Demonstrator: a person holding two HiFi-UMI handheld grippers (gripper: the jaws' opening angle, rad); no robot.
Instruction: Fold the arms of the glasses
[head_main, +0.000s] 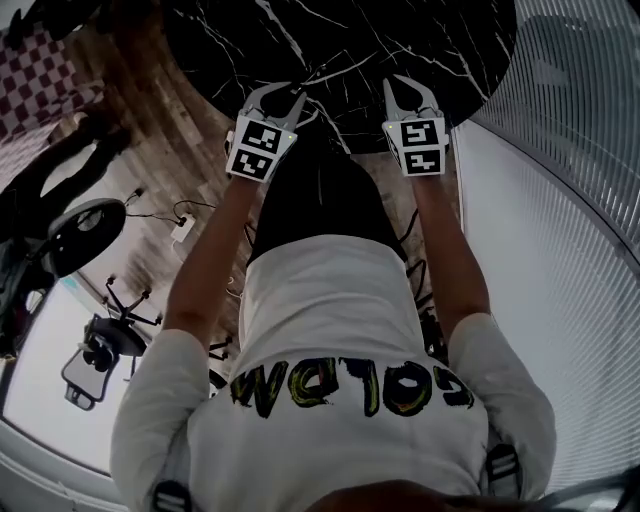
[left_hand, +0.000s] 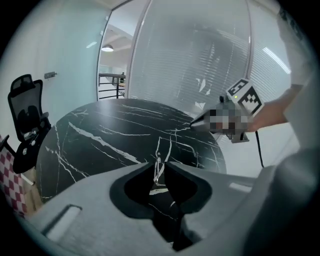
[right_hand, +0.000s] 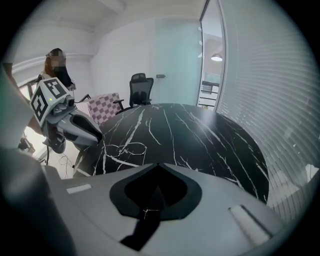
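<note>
R gripper (right_hand: 159, 164): jaws are seen shut, nothing betw. them. L gripper (left_hand: 159, 163): jaws are held a narrow gap apart, nothing pressed. Thin wire glasses (right_hand: 126, 148) are seen flat on black marble table (right_hand: 210, 140), near L gripper's tips, long axis approx. across the right gripper view; arms too thin to be read. Office chair (right_hand: 141, 90) is seen beyond.

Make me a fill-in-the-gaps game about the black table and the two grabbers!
1. The table is black with white veins, and its top is shaped ____.
2. The glasses lie on the ____.
3. The right gripper has its jaws together, and between them there is ____.
4. The person holding the grippers wears a shirt coloured ____.

Missing words: round; table; nothing; white.
</note>
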